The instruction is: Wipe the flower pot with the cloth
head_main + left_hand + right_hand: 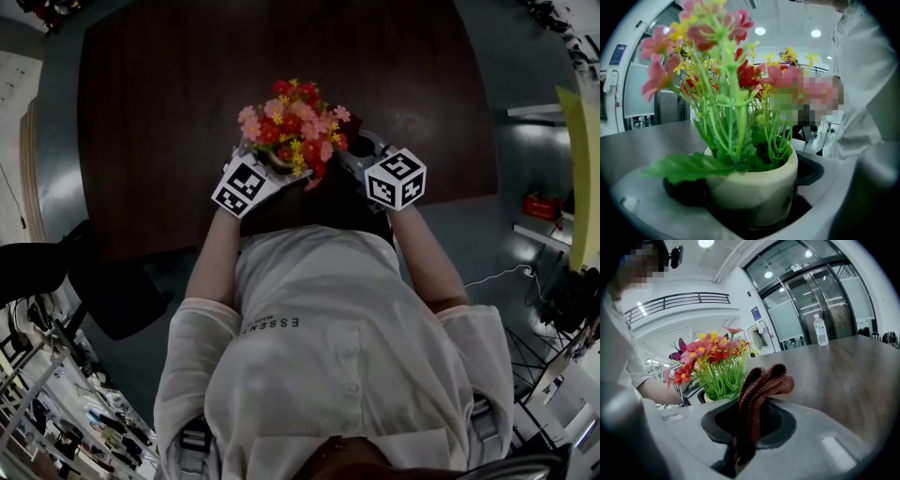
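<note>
Right claw (743,427) clamped on brown knitted cloth (759,390), flower pot (717,369) just beyond, wooden table (843,376)

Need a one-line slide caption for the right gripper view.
Right hand-held gripper shut on the brown cloth, flower pot just behind, wooden table beyond.

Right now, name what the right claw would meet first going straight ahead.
Probably the flowers, just left of its line, brushed by the gripped cloth; otherwise only table. Depth is unclear.

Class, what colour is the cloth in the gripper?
Reddish-brown; the cloth shows best in the right gripper view.
</note>
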Available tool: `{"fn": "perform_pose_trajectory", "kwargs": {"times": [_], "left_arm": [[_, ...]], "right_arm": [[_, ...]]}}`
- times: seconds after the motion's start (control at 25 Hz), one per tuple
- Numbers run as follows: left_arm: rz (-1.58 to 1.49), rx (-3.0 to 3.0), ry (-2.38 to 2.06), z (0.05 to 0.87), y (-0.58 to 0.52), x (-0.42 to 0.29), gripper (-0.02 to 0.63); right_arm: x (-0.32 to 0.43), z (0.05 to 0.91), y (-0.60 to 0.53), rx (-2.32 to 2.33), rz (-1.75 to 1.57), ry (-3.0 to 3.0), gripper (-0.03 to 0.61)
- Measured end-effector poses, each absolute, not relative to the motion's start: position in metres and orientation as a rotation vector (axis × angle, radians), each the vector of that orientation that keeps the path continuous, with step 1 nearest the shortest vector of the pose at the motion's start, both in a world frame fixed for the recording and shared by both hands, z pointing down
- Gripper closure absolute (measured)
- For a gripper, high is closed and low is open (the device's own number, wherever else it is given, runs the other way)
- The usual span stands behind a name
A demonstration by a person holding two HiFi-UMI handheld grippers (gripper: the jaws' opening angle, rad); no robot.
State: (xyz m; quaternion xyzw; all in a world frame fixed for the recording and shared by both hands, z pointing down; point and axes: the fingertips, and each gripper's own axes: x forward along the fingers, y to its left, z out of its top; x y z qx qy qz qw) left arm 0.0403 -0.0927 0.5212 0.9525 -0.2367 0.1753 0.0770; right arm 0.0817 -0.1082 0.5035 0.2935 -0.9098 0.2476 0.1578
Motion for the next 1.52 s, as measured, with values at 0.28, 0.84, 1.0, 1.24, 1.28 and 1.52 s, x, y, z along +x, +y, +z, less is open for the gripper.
{"fn": "perform_pose_trajectory", "kwargs": {"times": [0.28, 0.84, 1.0, 1.24, 1.28, 1.52], "left_arm": [[0.507, 2.799, -0.738, 0.522, -0.096, 0.044, 0.044], [0.376, 2.624, -1.301, 0.451, -0.068, -0.050, 0.072], [0.224, 2.609, -1.552, 0.409, -0.047, -0.073, 0.268], [0.073, 2.605, -1.726, 0.359, 0.000, -0.073, 0.496], [0.051, 2.589, -1.748, 0.349, 0.008, -0.070, 0.554], [-0.039, 2.559, -1.835, 0.305, 0.077, -0.046, 0.603]], "right_arm": [[0.095, 0.507, -0.104, 0.872, 0.752, -2.602, 0.528], [0.130, 0.439, -0.076, 1.218, 0.665, -2.493, 0.528], [0.131, 0.413, -0.058, 1.276, 0.560, -2.530, 0.528], [0.136, 0.381, -0.016, 1.333, 0.438, -2.583, 0.528], [0.142, 0.376, -0.009, 1.347, 0.440, -2.591, 0.528], [0.162, 0.355, 0.052, 1.315, 0.400, -2.631, 0.528]]}}
